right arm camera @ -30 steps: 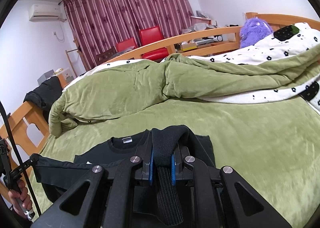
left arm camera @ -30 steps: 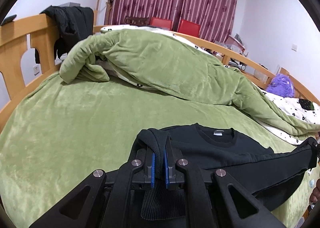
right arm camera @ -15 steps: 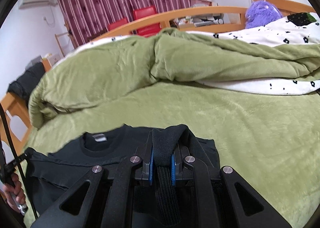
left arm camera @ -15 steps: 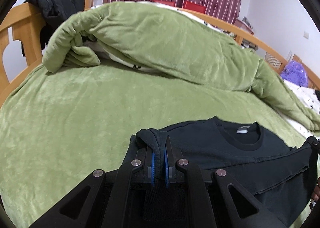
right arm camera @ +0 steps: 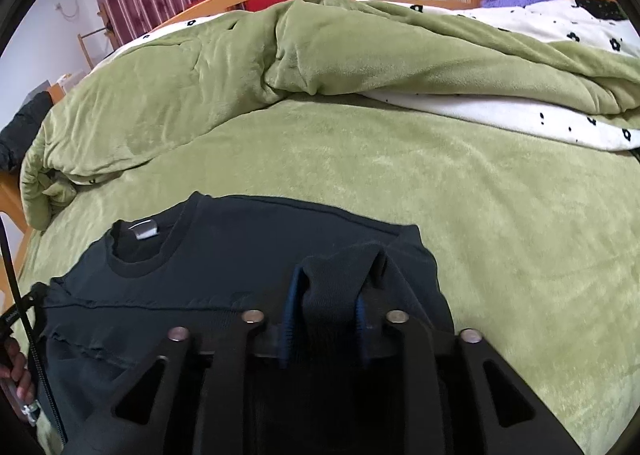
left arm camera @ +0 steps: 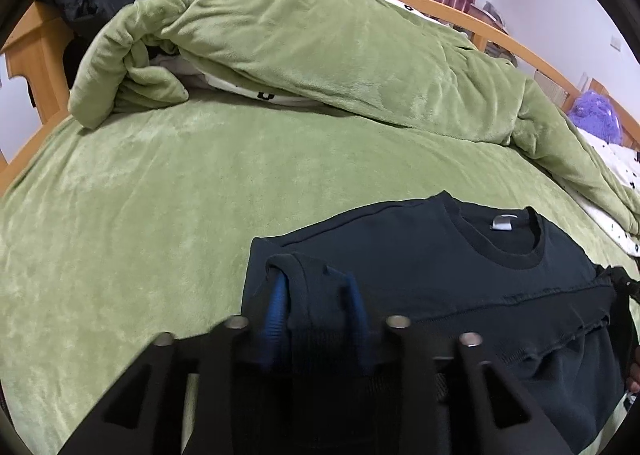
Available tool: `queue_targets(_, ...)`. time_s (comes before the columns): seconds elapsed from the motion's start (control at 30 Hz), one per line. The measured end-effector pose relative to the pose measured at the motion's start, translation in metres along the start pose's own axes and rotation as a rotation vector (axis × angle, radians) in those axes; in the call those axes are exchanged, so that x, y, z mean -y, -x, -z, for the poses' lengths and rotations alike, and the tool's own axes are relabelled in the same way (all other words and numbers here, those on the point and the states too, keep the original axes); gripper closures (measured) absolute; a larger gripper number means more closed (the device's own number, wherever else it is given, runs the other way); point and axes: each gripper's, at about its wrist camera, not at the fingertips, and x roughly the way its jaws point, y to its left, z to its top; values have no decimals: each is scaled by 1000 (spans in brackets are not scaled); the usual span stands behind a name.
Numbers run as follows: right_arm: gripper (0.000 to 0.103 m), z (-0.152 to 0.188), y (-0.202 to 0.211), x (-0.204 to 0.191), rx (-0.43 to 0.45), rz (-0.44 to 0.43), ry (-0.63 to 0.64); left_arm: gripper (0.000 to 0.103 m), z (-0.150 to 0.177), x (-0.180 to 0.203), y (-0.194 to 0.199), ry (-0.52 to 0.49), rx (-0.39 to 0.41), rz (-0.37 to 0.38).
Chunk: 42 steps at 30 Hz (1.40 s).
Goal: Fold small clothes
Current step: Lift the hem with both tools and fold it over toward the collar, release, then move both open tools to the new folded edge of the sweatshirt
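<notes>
Here: one black sweatshirt [left arm camera: 440,255], two grippers, jaws just opening.

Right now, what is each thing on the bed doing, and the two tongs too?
Sweater: lying flat on the bed, bottom part folded up over the chest, collar showing.
Left tongs: just opened, a bunch of sweater cloth loose between them.
Right tongs: just opened, sweater hem loose between them.
Blanket: pushed into a heap at the far side.
Sheet: spread out smooth.
</notes>
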Motion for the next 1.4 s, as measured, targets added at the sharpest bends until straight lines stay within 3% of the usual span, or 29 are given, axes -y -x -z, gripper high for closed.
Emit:
queue_targets(0.13,59,6,23,-5,0,2,46,52,6,2,20,2,19,7)
queue_targets(0.33,47,29,59,-8,17,12,117,46,30,-8,49,18,29,-5)
queue_targets(0.53,44,69,76,12,-4,83,133,45,67,-36,74,72,24,5)
queue_targets(0.77,44,109,98,36,-12,87,117,44,104,-51,92,99,13,24)
queue_targets(1.1,39,120,97,52,-2,100,84,42,133,-59,71,130,-38,49)
queue_targets(1.4,33,113,61,74,-67,15,-40,39,134,-51,43,131,-82,83)
